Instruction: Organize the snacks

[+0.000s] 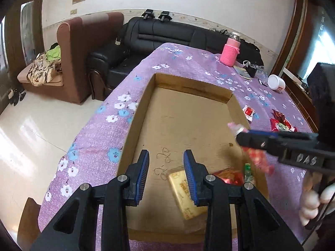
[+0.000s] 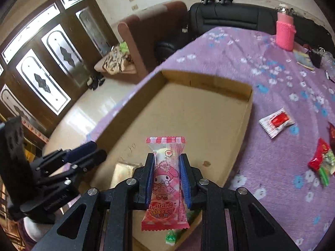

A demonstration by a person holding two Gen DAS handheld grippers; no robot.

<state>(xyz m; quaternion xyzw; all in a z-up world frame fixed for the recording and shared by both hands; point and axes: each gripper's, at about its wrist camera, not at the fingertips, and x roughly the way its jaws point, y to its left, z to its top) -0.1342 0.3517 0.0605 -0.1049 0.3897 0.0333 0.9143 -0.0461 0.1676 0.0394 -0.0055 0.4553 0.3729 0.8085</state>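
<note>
I see a pink My Melody candy standing upright, pinched in my right claw above the box. In the shallow cardboard box lie a gold bar, a red pack and a green sweet. Red packets lie loose on the purple cloth.

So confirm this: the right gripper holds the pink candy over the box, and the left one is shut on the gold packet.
Not quite. The left gripper is open and empty, as the left wrist view shows; the gold packet lies in the box. The right gripper does hold the pink candy over it.
</note>
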